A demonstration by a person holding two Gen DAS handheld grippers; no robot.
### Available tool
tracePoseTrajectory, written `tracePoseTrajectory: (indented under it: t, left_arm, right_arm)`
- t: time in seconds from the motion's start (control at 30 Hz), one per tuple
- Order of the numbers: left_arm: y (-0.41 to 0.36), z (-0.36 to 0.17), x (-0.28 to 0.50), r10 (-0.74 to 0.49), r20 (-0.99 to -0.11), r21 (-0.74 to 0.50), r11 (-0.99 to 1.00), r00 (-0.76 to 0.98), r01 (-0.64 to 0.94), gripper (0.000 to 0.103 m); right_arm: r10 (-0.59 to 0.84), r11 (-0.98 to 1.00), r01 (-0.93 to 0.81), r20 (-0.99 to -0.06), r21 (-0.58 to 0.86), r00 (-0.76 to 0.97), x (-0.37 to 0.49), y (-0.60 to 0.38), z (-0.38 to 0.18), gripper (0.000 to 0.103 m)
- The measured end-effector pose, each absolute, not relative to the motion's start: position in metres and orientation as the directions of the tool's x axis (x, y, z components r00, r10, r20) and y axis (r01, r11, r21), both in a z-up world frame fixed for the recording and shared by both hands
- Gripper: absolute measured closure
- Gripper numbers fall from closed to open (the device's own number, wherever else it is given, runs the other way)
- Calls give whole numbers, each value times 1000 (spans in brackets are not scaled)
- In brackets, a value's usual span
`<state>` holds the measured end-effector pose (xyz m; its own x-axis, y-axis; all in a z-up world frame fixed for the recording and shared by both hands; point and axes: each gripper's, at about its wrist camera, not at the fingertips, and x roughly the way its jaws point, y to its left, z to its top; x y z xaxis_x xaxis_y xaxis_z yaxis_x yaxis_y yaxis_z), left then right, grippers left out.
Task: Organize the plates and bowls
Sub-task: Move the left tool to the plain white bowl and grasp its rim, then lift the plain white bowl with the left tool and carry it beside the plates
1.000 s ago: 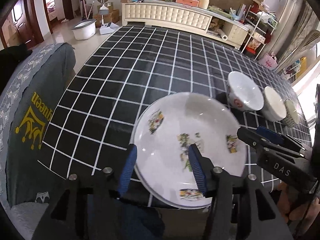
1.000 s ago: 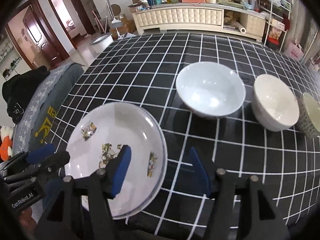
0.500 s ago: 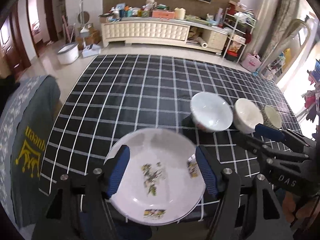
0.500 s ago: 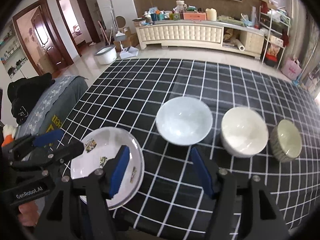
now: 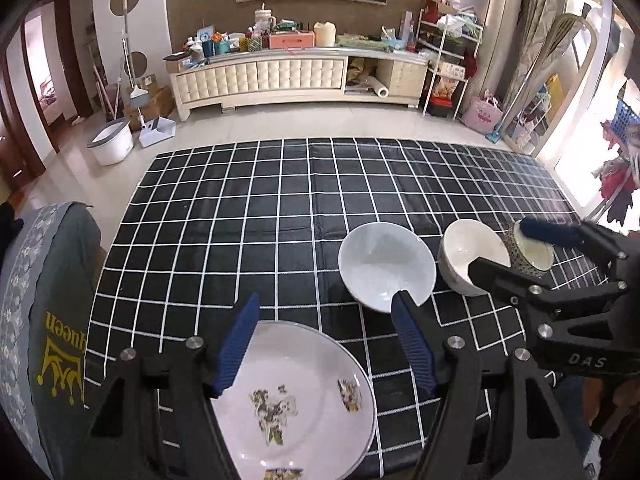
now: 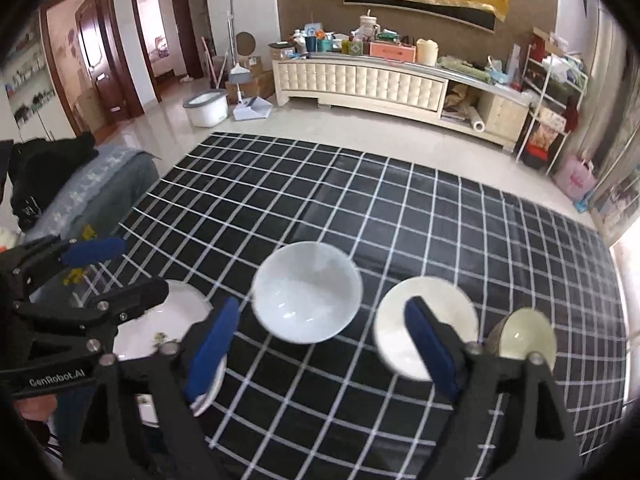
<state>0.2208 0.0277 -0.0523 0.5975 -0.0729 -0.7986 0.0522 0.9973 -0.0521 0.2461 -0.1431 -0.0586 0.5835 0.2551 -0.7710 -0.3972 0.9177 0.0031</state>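
Our left hand-held gripper (image 5: 324,344) hangs with jaws apart and empty above the floral plate (image 5: 296,400) at the table's (image 5: 240,216) near edge. Our right hand-held gripper (image 6: 320,344) is opening, empty, over the white bowl (image 6: 306,290), cream bowl (image 6: 426,338) and patterned bowl (image 6: 524,336), lined up rightward.

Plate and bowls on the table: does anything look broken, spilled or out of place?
Nothing stands out. The plate lies flat near the table's front edge, and the three bowls stand upright in a row, empty, with no visible damage.
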Motion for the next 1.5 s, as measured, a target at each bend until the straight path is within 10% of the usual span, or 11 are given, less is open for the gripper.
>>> tracePoseTrajectory:
  t: [0.47,0.67,1.0,1.5]
  left_arm:
    - [13,-111,291,-121,-883,-82,991,453,104,36]
    - [17,-140,311,-153,-910,-131,988,386,84,66]
    - [11,-161,317,-217,-916,-196,976,338,95,85]
    - [-11,-141,293,-200,-906,-163,978,374,129,96]
  right_arm:
    - [200,855,-509,-842,-100,501,313,-137,-105,9]
    - [190,829,-552,-887,-84,421,336,-131,-135,46]
    - [146,846,-530,-927,-64,345,346,-126,-172,89]
    - [158,890,-455,-918,-28,365,326,-140,-151,92]
